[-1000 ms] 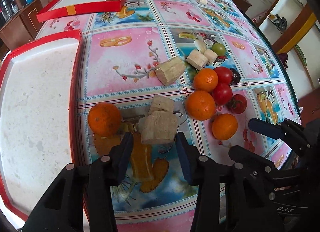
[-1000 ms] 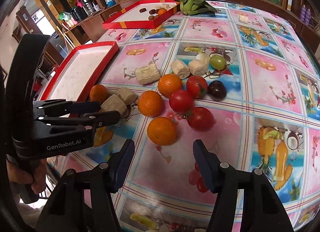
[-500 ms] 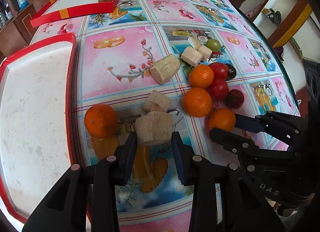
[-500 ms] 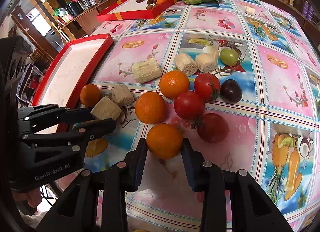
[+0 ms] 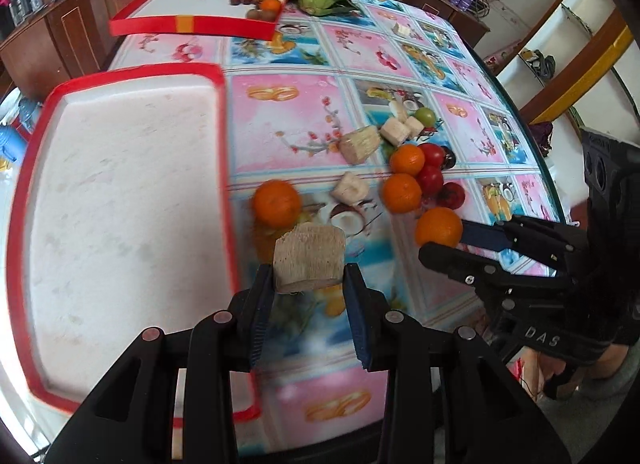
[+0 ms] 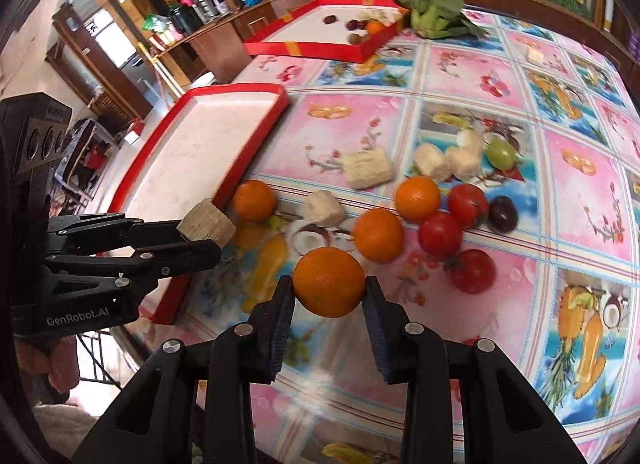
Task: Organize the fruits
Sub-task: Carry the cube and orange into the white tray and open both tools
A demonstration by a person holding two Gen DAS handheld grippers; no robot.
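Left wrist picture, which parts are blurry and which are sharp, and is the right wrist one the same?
Left wrist view: the held cane chunk and fingers are sharp, the red tray and tablecloth smeared. Right wrist view: same, the held orange crisp, the table behind streaked.

Bright fruit on a pink and blue picture cloth

The tablecloth (image 6: 492,76) has pink and blue squares with fruit pictures. The near tray (image 5: 24,168) is white with a red rim. The oranges (image 6: 417,199) are orange, the tomatoes (image 6: 440,233) red, the grape (image 6: 500,153) green, the plum (image 6: 503,214) dark purple, the cane chunks (image 6: 366,171) pale tan. The grippers (image 6: 328,306) are black with blue pads (image 5: 262,304).
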